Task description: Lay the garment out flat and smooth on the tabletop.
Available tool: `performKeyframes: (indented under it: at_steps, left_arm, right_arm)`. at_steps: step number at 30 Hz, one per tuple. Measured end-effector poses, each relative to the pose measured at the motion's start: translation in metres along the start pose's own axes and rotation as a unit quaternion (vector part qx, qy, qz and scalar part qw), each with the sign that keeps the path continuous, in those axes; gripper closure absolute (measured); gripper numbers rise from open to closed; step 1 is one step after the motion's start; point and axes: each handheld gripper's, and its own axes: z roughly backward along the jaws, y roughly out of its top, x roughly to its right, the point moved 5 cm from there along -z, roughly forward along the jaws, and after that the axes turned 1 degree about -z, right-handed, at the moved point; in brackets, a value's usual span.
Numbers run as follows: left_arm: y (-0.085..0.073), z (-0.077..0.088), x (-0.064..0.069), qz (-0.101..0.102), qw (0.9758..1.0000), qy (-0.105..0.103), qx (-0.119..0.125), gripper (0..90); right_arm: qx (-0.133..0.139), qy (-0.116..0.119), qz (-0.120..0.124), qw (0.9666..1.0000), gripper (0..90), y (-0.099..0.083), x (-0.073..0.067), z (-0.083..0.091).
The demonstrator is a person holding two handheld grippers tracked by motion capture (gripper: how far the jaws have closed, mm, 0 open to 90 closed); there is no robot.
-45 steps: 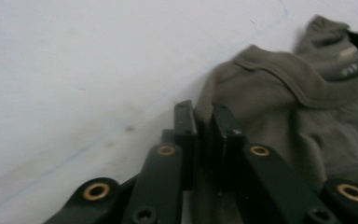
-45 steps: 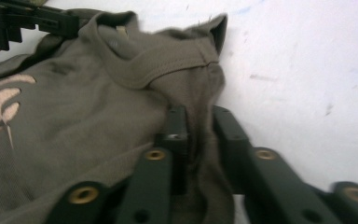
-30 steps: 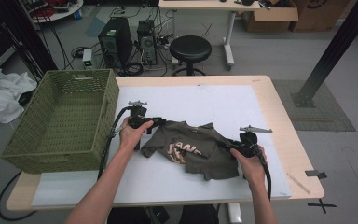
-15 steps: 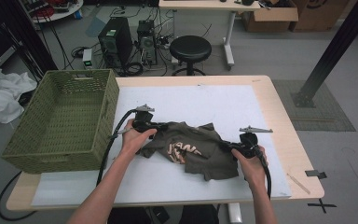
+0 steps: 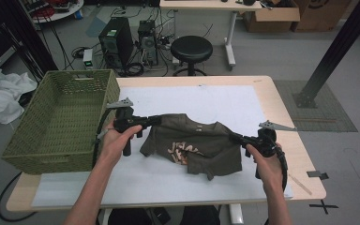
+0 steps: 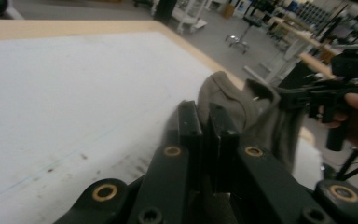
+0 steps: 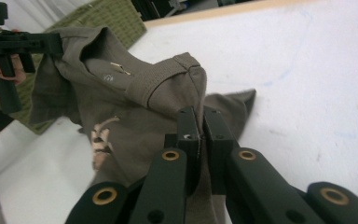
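Observation:
An olive-brown T-shirt [image 5: 194, 143] with a pale print hangs stretched between my two grippers above the white mat [image 5: 206, 101]. My left gripper [image 5: 155, 120] is shut on the shirt's left shoulder edge, its jaws pinching the fabric [image 6: 223, 100]. My right gripper [image 5: 232, 137] is shut on the right shoulder edge, cloth [image 7: 135, 79] bunched between its jaws. In the left gripper view the left gripper [image 6: 205, 119] points toward the other hand. The right gripper [image 7: 200, 123] faces the hand holding the left one. The shirt's lower part still drapes onto the mat.
A green woven basket [image 5: 58, 119] stands at the table's left end, close to my left hand. The wooden table edge [image 5: 290, 136] runs just right of my right hand. A black stool [image 5: 191, 49] and computer towers stand on the floor beyond the table.
Both grippers closed on the shirt's shoulder edges and rose, lifting its upper part off the mat. The left hand also shifted right and away from the basket.

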Motion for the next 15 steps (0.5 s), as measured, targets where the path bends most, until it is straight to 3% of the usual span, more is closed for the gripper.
performKeyframes:
  at_steps: [3, 6, 11, 13, 15]
  left_arm:
    - [0.011, 0.012, 0.013, -0.008, 0.9998, -0.012, 0.013, 86.1]
    - [0.02, 0.021, 0.026, -0.03, 0.9993, -0.015, 0.02, 86.2]
    - [0.032, 0.043, 0.055, -0.055, 0.9971, -0.038, 0.036, 86.2]
    - [0.038, 0.055, 0.07, -0.058, 0.9948, -0.064, 0.054, 86.2]
    - [0.048, 0.071, 0.085, -0.063, 0.9908, -0.093, 0.075, 86.2]
  right_arm:
    - [0.008, 0.009, 0.017, 0.9998, 88.2, 0.015, -0.011, 0.01]
    - [0.022, 0.014, 0.03, 0.9992, 88.2, 0.03, -0.022, 0.02]
    - [0.049, 0.026, 0.06, 0.9966, 88.2, 0.053, -0.047, 0.044]
    - [0.06, 0.033, 0.078, 0.9946, 88.2, 0.061, -0.06, 0.055]
    - [0.074, 0.047, 0.092, 0.9919, 88.2, 0.07, -0.074, 0.068]
